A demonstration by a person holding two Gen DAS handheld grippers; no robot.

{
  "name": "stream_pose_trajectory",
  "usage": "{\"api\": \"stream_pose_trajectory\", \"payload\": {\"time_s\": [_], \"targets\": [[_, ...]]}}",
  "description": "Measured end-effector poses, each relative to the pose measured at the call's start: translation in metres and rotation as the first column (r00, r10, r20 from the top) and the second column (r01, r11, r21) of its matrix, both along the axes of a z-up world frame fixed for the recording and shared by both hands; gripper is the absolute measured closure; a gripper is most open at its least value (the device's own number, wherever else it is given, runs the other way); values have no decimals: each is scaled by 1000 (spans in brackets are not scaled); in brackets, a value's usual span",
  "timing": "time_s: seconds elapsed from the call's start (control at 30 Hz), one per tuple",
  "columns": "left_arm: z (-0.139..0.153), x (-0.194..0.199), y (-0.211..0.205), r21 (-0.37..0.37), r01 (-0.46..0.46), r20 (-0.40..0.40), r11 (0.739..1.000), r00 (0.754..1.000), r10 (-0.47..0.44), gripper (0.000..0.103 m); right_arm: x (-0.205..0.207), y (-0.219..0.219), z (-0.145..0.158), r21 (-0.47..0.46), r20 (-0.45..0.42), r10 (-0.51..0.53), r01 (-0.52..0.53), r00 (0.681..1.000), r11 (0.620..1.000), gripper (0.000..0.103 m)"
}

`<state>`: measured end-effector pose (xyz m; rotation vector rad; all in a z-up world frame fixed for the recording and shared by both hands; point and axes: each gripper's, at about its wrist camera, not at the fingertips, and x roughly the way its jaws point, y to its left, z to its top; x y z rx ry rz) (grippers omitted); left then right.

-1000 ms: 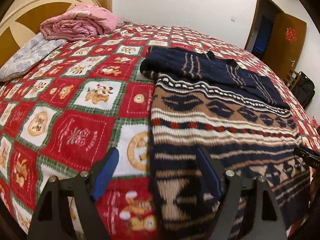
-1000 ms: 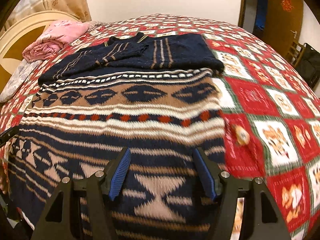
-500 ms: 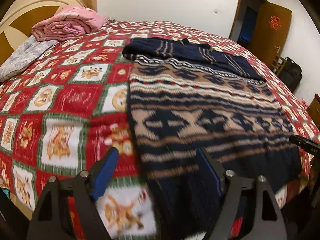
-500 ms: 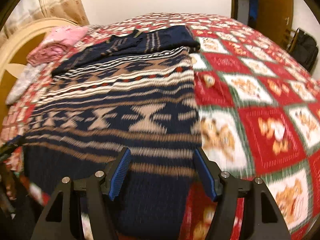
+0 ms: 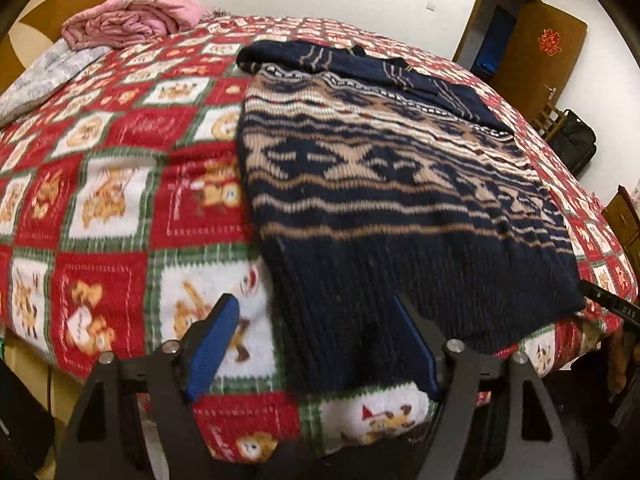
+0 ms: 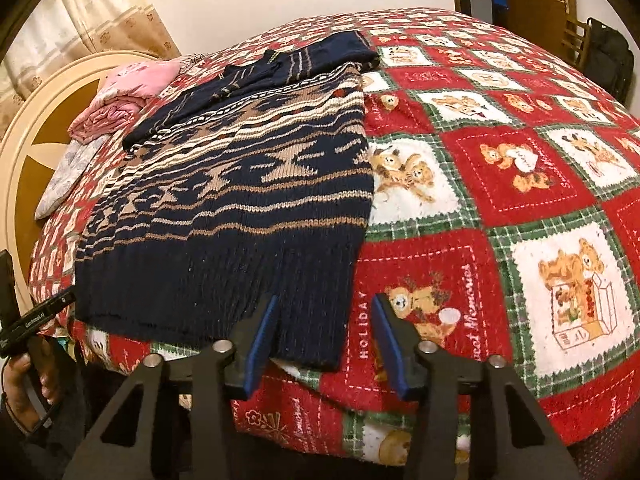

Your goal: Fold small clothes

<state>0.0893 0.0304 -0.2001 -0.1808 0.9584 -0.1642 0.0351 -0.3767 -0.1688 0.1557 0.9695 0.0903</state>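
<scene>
A navy and tan patterned knit sweater (image 5: 384,184) lies flat on the bed, its ribbed hem toward me and its sleeves folded across the far end. It also shows in the right wrist view (image 6: 240,200). My left gripper (image 5: 316,344) is open over the hem's left corner, one finger on each side of the sweater's edge, holding nothing. My right gripper (image 6: 326,340) is open over the hem's right corner, its jaws narrower than before, empty.
A red, green and white teddy-bear bedspread (image 5: 100,200) covers the bed. A folded pink quilt (image 5: 132,20) and a grey pillow (image 5: 44,76) lie by the headboard (image 6: 24,152). A brown door (image 5: 540,56) and a black bag (image 5: 576,144) stand at the right.
Both grippers have pulled back from over the sweater's body to its hem at the bed's near edge. The right gripper's jaws have narrowed somewhat.
</scene>
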Motion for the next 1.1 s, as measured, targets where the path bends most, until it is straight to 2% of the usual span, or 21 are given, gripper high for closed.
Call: {"api": "stream_pose_trajectory", "payload": {"time_s": [0.07, 0.23, 0.33, 0.4, 0.47, 0.63, 0.73, 0.83, 0.9, 0.93, 0.97, 1.1], "targets": [[-3, -2, 0, -27, 9, -18, 1000, 1000, -10, 37, 0, 0, -1, 45, -7, 8, -7, 1000, 999, 61], [-6, -4, 2, -60, 10, -37, 998, 999, -12, 40, 1, 5, -8, 34, -15, 22, -21, 1000, 999, 62], [-8, -5, 0, -59, 14, -44, 998, 999, -17, 40, 1, 3, -10, 38, -12, 11, -11, 1000, 999, 67], [-8, -6, -2, -49, 22, -45, 999, 999, -24, 43, 0, 4, -8, 38, -5, 11, -11, 1000, 999, 73], [-8, -6, -4, -49, 30, -54, 998, 998, -33, 50, 0, 2, -8, 43, -7, 3, -3, 1000, 999, 75], [-13, -5, -6, -18, 46, -62, 999, 997, -47, 51, 4, -1, -17, 58, -23, -2, 3, 1000, 998, 76], [-16, -4, -6, -31, 39, -61, 999, 997, -41, 51, 4, -4, -16, 85, -23, -8, 10, 1000, 996, 76], [-18, -2, -5, -51, 39, -63, 998, 997, -42, 51, 2, -2, -16, 71, -17, -6, 8, 1000, 997, 78], [-20, -2, -5, -37, 34, -59, 999, 998, -36, 67, 0, 1, -13, 61, -8, -2, 3, 1000, 998, 87], [-20, -2, -4, -53, 42, -58, 998, 997, -45, 82, -1, 0, -11, 71, -3, -1, 1, 1000, 997, 90], [-19, -2, -4, -74, 51, -60, 996, 997, -55, 91, -1, 0, -10, 84, 0, 3, -3, 1000, 996, 91], [-18, 1, -2, -137, 49, -51, 989, 997, -56, 92, -4, -5, -3, 138, 30, 2, -7, 1000, 990, 93]]}}
